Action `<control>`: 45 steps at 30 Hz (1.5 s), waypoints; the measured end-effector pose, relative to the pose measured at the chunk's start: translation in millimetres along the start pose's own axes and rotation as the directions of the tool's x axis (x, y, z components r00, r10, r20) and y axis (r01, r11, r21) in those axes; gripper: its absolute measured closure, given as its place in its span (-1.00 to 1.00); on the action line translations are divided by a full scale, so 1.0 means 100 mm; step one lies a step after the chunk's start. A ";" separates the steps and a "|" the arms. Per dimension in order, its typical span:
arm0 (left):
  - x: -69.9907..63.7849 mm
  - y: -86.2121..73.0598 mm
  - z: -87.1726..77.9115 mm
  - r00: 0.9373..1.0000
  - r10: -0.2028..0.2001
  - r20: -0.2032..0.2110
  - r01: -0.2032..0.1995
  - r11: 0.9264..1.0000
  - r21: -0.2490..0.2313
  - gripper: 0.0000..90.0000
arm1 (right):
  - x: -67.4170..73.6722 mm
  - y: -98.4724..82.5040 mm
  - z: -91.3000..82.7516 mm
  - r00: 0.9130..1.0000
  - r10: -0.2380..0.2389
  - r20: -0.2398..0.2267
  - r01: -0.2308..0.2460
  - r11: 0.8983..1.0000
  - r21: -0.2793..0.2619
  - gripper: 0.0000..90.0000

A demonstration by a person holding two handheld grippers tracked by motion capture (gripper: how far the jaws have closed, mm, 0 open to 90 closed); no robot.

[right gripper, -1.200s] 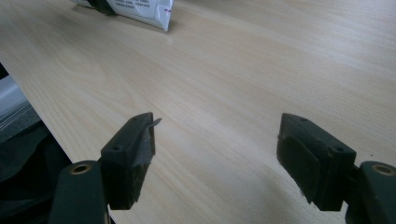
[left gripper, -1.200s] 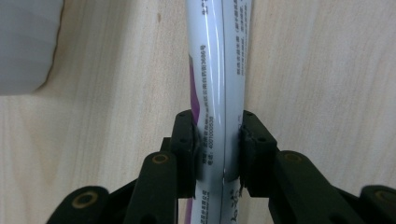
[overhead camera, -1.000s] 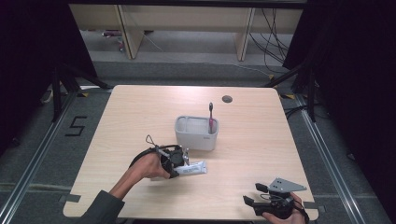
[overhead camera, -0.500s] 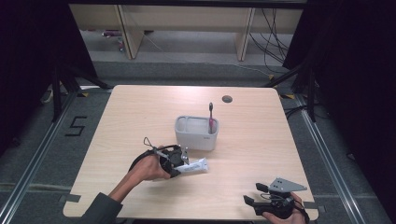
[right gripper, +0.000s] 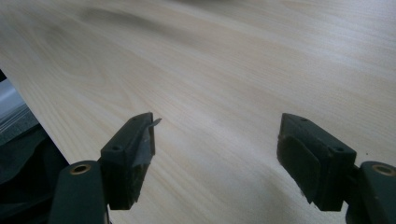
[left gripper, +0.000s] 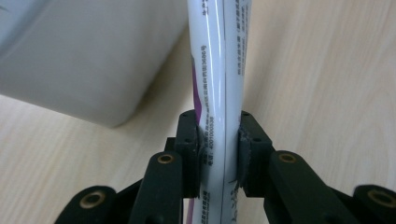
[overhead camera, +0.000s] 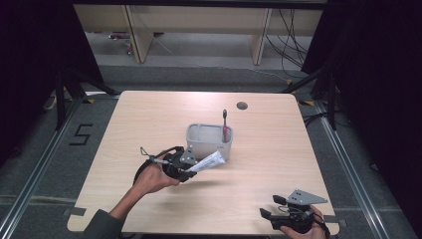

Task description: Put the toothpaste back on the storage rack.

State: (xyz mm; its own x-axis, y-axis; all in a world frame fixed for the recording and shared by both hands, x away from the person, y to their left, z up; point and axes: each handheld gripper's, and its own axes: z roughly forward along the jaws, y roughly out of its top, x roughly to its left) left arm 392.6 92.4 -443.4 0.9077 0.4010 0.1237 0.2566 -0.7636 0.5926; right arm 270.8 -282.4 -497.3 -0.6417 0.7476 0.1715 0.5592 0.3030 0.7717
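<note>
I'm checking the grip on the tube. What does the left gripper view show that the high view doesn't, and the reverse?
Left gripper view: the pads pressing both sides of the white tube, with its small print. High view: the toothbrush standing in the grey bin, and the right gripper at the table's near edge. Both: tube, bin, tabletop.

Lab-like recording bay; black curtains (overhead camera: 30, 74), floor rails (overhead camera: 351, 164), taped number (overhead camera: 79, 135), loose cables (overhead camera: 291, 37)

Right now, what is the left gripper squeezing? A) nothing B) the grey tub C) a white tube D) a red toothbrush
C: in the left gripper view the left gripper has both pads pressed on the white tube, beside the grey tub.
</note>
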 end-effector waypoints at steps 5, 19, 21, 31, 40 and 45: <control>0.05 -0.02 -0.11 0.998 -0.046 -0.035 0.042 0.995 -0.095 0.63 | 0.00 0.00 0.00 1.000 0.000 0.001 0.000 1.000 -0.002 -0.36; 0.16 -0.02 -0.35 0.978 -0.193 -0.079 0.155 0.925 -0.348 0.63 | 0.01 0.00 0.00 0.999 0.035 -0.016 -0.035 0.999 0.009 -0.37; 0.19 -0.01 -0.37 0.973 -0.221 -0.067 0.181 0.909 -0.375 0.63 | 0.01 0.00 0.00 0.999 0.030 -0.011 -0.030 0.999 0.011 -0.37; 0.28 0.02 -0.55 0.956 -0.281 -0.082 0.213 0.859 -0.466 0.63 | 0.00 0.00 0.00 1.000 0.023 -0.009 -0.023 1.000 0.005 -0.37; 0.36 0.07 -0.60 0.950 -0.301 -0.086 0.223 0.843 -0.489 0.63 | 0.00 -0.01 0.00 1.000 0.020 -0.004 -0.020 1.000 0.001 -0.37; 0.39 0.12 -0.61 0.946 -0.312 -0.088 0.227 0.831 -0.508 0.63 | 0.00 -0.01 0.00 1.000 0.020 -0.004 -0.020 1.000 0.001 -0.37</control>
State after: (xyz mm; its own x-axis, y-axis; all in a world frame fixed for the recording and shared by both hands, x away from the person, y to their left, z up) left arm 411.0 129.9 -383.1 0.7491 0.6624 0.0022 0.2504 -0.2862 0.9249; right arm 270.3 -282.3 -498.0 -0.6329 0.7507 0.1894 0.5724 0.2889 0.7674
